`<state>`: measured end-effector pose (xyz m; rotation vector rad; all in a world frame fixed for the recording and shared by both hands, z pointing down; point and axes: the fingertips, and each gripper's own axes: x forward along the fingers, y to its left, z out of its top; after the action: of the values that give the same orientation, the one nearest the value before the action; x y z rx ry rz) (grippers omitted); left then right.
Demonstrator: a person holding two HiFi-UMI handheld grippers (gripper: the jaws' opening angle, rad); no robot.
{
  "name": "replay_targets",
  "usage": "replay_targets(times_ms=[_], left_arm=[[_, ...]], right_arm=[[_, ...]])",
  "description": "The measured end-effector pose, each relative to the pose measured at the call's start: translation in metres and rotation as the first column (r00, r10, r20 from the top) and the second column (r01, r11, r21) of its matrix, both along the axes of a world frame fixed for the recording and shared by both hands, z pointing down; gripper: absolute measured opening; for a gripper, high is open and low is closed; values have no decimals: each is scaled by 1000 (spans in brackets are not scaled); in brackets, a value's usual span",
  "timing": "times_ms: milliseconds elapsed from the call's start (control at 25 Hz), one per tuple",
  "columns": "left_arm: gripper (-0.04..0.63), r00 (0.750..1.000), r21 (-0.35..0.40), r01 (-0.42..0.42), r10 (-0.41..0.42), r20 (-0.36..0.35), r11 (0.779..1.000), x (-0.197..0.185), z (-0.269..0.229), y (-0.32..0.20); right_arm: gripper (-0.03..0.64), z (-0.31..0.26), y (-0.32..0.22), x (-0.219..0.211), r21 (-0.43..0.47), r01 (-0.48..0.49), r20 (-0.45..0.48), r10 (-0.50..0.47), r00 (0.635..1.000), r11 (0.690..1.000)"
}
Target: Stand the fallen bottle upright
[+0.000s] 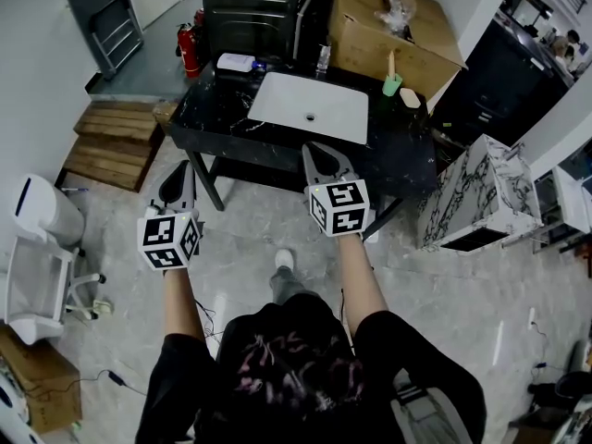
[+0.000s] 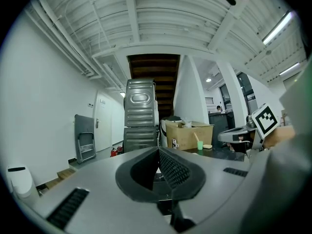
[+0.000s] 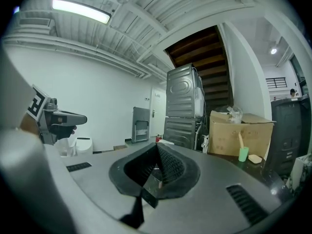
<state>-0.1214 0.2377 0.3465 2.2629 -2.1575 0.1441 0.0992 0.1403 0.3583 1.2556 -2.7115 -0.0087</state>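
Standing short of a black marble counter, a person is holding both grippers out level in the head view. The left gripper is hanging over the floor, and the right gripper is reaching just over the counter's near edge, in front of the white sink basin. A white bottle-like thing is lying at the counter's back left corner. It is probably the fallen bottle, though it is showing too small to be sure. A green cup is standing at the back right, in front of a cardboard box.

The left gripper view is showing the left gripper clenched, jaws together on nothing.

The right gripper view is showing the right gripper likewise clenched and empty, well short of the cup.
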Motion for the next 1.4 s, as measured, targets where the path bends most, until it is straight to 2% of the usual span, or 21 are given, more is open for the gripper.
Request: replay_targets(times_ms=[280, 640, 960, 1400], left_arm=[[15, 1000, -16, -12, 12, 6, 1000, -21, 10, -39], [15, 1000, -55, -10, 10, 10, 998, -57, 30, -111], [15, 999, -89, -26, 29, 32, 996, -83, 38, -204], [15, 997, -126, -52, 59, 53, 991, -99, 41, -330]], right_arm=[[11, 7, -39, -25, -11, 6, 20, -5, 1000, 1000], [11, 29, -116, -66, -43, 17, 11, -17, 1000, 999], [11, 34, -204, -97, -62, 29, 6, -28, 1000, 998], [11, 47, -327, -119, -108, 11, 19, -9, 1000, 994]])
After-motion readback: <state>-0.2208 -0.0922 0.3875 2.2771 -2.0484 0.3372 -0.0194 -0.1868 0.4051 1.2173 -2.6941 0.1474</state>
